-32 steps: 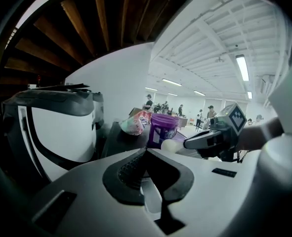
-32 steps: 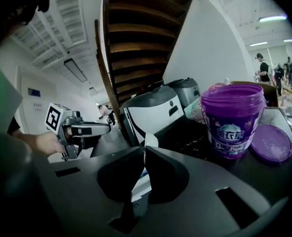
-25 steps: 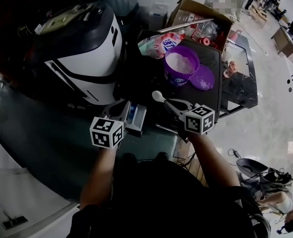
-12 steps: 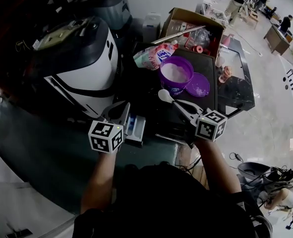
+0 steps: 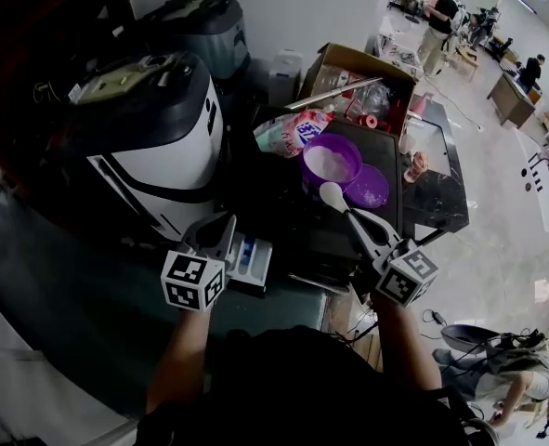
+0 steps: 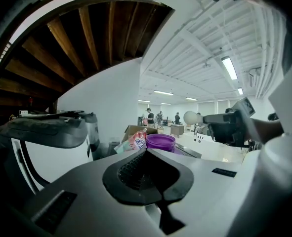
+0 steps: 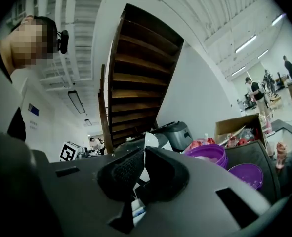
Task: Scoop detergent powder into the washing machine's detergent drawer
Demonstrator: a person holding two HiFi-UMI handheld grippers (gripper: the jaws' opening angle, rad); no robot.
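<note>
Fingers (image 7: 118, 174) of the right gripper (image 5: 365, 230) are clamped on the handle of a white plastic spoon (image 5: 332, 194). The left gripper (image 5: 218, 230) has its fingers pressed together w/ nothing btwn them, parked next to the drawer, prob. to steady it or just stay clear. Big white-and-black washing machine (image 5: 153, 147) stands at left. Black table (image 5: 390, 151) beside it carries the supplies. Round purple plastic tub (image 5: 331, 163) of white powder sits there uncovered, near the machine for a short carry. Small white detergent drawer (image 5: 254, 254) is pulled out, open upward, ready for powder. Flat purple lid (image 5: 371, 187) lies just beside the tub, out of the way. Spoon bowl hangs by the tub's near rim; can't tell if loaded.
</note>
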